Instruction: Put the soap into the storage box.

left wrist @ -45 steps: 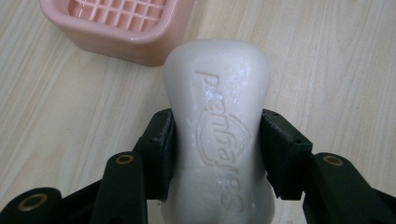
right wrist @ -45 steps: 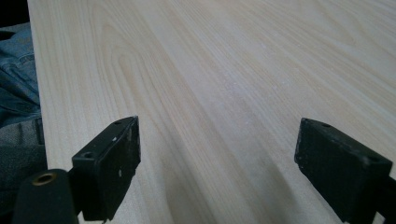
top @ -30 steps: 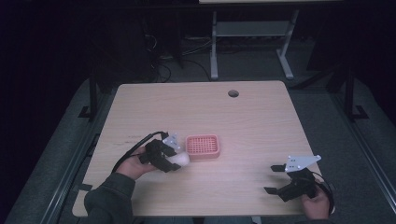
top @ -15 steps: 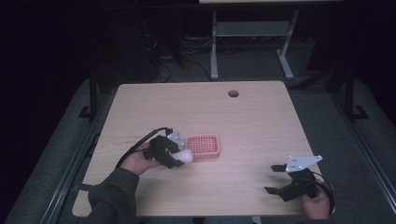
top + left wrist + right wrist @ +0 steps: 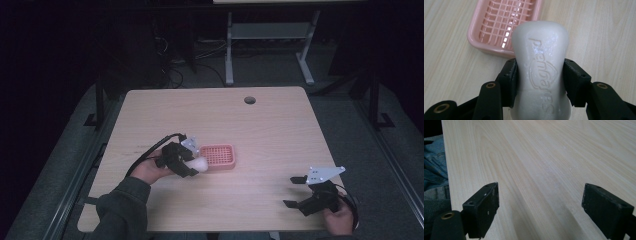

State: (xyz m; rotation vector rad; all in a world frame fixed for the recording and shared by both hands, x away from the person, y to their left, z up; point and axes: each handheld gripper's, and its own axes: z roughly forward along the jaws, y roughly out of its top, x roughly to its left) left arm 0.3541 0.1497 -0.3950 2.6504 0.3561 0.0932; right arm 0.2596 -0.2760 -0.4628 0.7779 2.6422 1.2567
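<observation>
A white bar of soap [image 5: 541, 67], waisted in the middle and stamped with raised lettering and a shield, is pinched at its narrow part by the left tool [image 5: 540, 82], its far end reaching over the near rim of a pink slotted soap dish [image 5: 499, 25] at about 11 o'clock from the jaws. The right tool [image 5: 540, 212] hangs with jaws spread wide, nothing between them, near the bench's 5 o'clock corner. The pale wood-grain bench [image 5: 270, 135] has a round hole [image 5: 249, 100] toward 12 o'clock, and beyond it the dim room shows cables and a white frame [image 5: 270, 45] on the floor.
</observation>
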